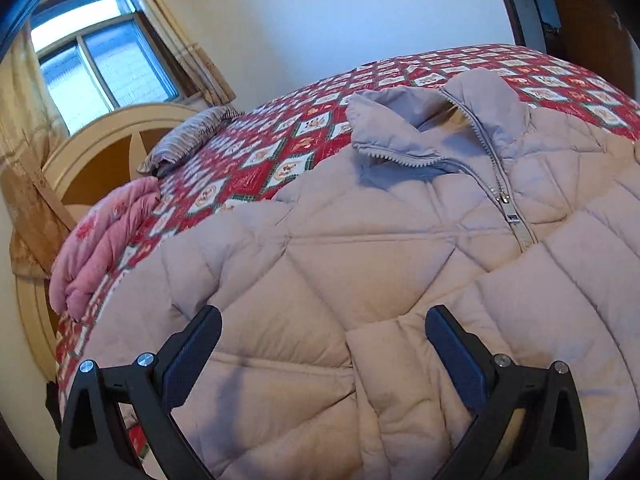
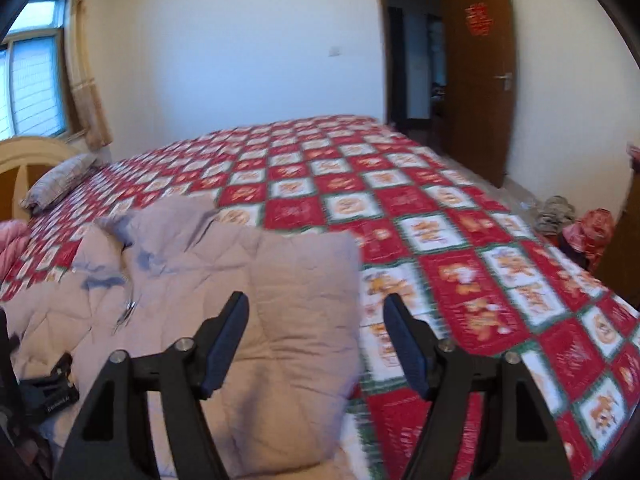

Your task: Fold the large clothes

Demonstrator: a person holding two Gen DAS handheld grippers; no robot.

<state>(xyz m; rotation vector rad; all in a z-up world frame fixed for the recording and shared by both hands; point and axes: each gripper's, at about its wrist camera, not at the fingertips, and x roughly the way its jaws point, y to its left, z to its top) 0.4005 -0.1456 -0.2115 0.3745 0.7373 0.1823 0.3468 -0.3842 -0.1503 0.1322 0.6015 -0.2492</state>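
Honestly, hardly any writing reads: my door point(image 2: 478, 76) carries a red paper emblem point(image 2: 478, 20) too blurred to make out, and the bedspread point(image 2: 460, 248) squares hold orange figures and lettering I cannot decipher. My puffy beige quilted jacket point(image 1: 360, 264) lies front-up on that red-and-white checked bedspread, diamond-stitched, its metal zipper point(image 1: 506, 204) partly undone below a floppy collar. My left gripper point(image 1: 324, 344) hangs spread wide over the jacket's front, gripping nothing. My right gripper point(image 2: 316, 340) is likewise splayed above the jacket's right edge. A striped pillow point(image 1: 188, 136) and pink quilt point(image 1: 104, 240) sit beside the headboard.
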